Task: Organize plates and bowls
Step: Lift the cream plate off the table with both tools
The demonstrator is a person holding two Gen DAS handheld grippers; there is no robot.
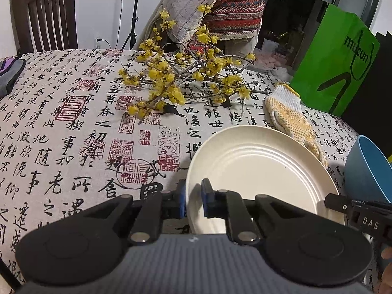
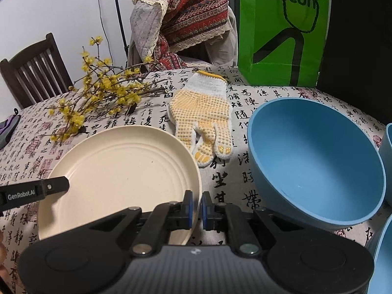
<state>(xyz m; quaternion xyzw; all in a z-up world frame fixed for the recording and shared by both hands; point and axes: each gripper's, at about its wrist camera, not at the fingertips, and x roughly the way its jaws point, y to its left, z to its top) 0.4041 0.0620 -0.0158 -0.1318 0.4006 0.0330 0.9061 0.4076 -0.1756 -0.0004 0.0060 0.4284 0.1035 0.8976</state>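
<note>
Both tongs, my left gripper (image 1: 193, 202) and right gripper (image 2: 196, 209), clamp opposite rims of 1 cream plate (image 1: 259, 169); I should lift evenly, keeping it level.

The surface (image 1: 61, 134) is bare cloth from the plate (image 1: 259, 169) toward 9 and 10 o'clock in the left wrist view; a gripper can pass there freely. At 12 o'clock the flower branch (image 1: 181, 78) lies across the way, low but wide. At 1 o'clock the glove (image 1: 289, 112) lies with its fingers touching the plate rim. At 3 o'clock the blue bowl (image 2: 316, 161) stands near the plate, with a narrow strip of cloth between them. More blue bowls (image 2: 388, 142) crowd the right edge. Behind the bowl, the green bag (image 2: 284, 29) stands upright and closes the far side.
</note>
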